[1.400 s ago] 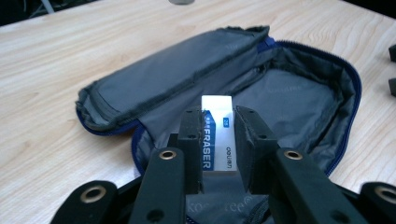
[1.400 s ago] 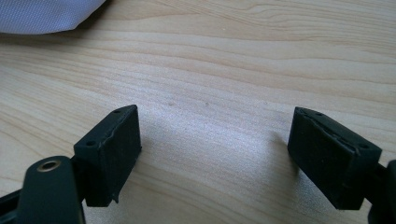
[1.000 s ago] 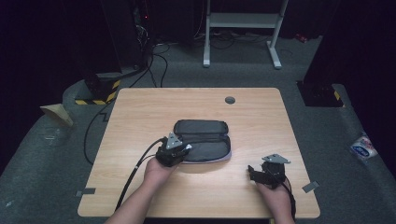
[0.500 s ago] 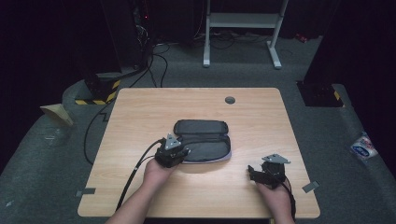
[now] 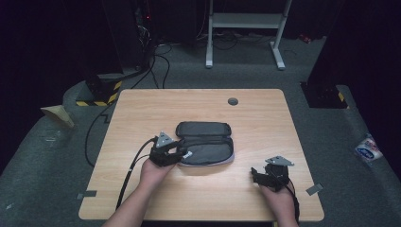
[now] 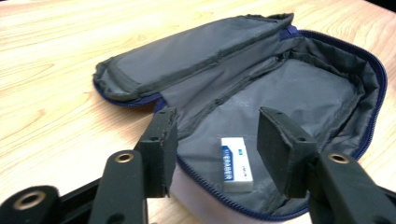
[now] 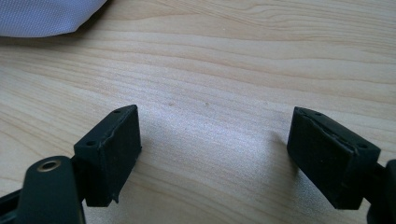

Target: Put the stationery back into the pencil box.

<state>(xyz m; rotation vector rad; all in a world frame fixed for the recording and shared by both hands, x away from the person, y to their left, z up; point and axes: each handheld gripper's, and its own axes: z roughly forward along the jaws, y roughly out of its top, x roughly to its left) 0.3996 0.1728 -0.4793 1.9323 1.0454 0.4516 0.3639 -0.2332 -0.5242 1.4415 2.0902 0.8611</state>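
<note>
High view: open grey pencil case lies flat at centre of the wooden worktop, lid flap folded back toward the top of the frame. Left gripper sits at the case's left end, lower-left of frame centre, cable trailing down-left off the worktop edge. Right gripper rests on bare wood in the lower right, well apart from the case.

Left gripper view: jaws have just been opening, now part-way apart, pads clear of everything. White eraser with a blue label lies loose on the case's grey lining, lower centre of the frame, seen between the two jaws but not touched by either pad. Blue zip runs round the case rim; the flap lies across the upper left.

Right gripper view: right gripper jaws stand wide, nothing between them, just wood grain underneath. A pale corner of the case shows at the upper left, clear of the jaws.
</note>
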